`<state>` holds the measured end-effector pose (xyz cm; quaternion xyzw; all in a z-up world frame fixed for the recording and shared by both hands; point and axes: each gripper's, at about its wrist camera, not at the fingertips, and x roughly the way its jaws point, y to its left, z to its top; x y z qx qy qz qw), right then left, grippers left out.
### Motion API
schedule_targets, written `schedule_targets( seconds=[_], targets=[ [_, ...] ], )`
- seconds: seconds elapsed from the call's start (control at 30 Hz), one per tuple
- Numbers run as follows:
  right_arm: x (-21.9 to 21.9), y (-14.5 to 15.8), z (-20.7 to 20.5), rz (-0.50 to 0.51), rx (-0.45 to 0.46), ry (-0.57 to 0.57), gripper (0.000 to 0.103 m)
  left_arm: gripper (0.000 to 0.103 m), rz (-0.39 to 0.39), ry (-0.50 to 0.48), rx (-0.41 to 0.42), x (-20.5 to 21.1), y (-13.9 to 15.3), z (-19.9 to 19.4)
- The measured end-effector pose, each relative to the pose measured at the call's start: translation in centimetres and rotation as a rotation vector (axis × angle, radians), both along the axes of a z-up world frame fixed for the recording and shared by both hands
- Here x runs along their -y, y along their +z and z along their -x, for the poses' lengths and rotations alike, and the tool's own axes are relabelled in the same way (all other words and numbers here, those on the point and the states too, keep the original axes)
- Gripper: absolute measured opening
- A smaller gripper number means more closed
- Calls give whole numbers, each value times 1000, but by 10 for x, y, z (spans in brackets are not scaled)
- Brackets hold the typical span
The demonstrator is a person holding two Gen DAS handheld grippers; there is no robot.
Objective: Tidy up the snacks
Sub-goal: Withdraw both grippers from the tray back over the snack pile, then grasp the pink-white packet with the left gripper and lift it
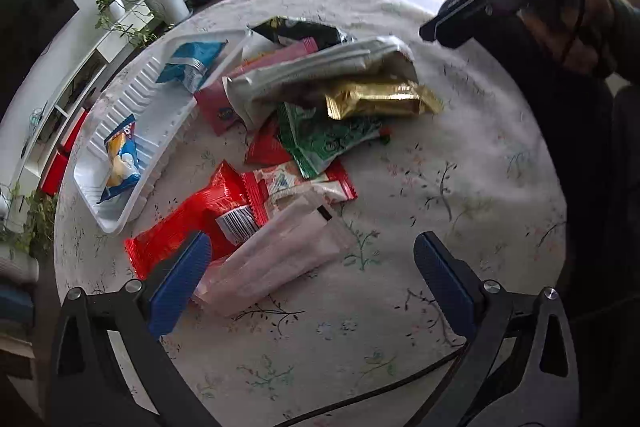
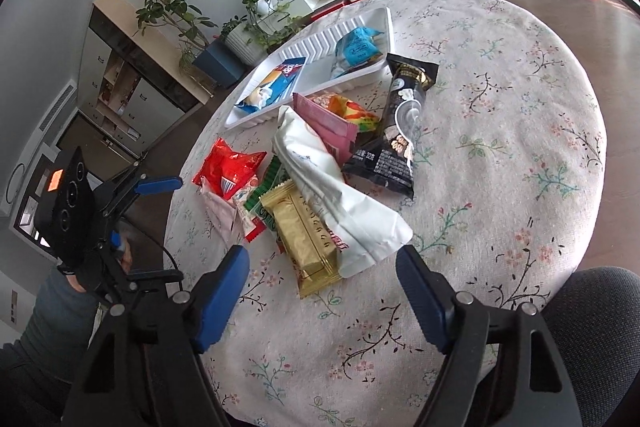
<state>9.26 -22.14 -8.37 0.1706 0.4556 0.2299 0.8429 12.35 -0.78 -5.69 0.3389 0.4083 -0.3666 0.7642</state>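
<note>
Our left gripper (image 1: 312,267) gapes empty over the pink packet (image 1: 276,259); our right gripper (image 2: 322,281) hangs unclenched above the gold packet (image 2: 306,231), gripping nothing.

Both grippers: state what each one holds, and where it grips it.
Nothing is held. The left gripper stands open over the pale pink packet; the right gripper stands open before the gold packet.

Green packet (image 2: 267,197) half under gold packet (image 2: 310,239)

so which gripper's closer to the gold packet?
Right. The right gripper hangs just short of the gold packet; the left gripper sits over the red and pale pink packets, farther off.
</note>
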Motion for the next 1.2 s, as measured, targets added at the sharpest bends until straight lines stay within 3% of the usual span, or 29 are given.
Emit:
schedule_targets(
  seconds=[0.07,0.23,0.33,0.37,0.43,0.5,0.73,0.93,1.2],
  targets=[
    [0,0,1,-1,-3,2,79,96,-33,-11,-28,-3,-11,-4],
    [-1,-3,0,2,-12,11,79,80,-17,-33,-134,-10,-28,5],
    [-4,-6,-1,-2,-20,16,79,73,-24,-59,-166,-10,-29,10],
    [-5,-7,-2,-1,-23,20,79,71,-27,-60,-142,-8,-26,11],
    [-7,-8,-1,-1,-25,25,79,71,3,-36,-71,-9,-12,5],
    [-9,-7,-1,2,-21,34,79,71,57,-18,-70,-16,0,-8],
    [-11,-7,0,-4,-30,37,79,71,-131,-82,-166,-10,-33,-39],
    [-7,-7,-2,-8,-32,28,79,71,-119,-104,-266,-16,-39,-30],
    [-13,-10,-2,-7,-40,44,79,71,-124,1,-243,-33,-41,-32]
  ],
)
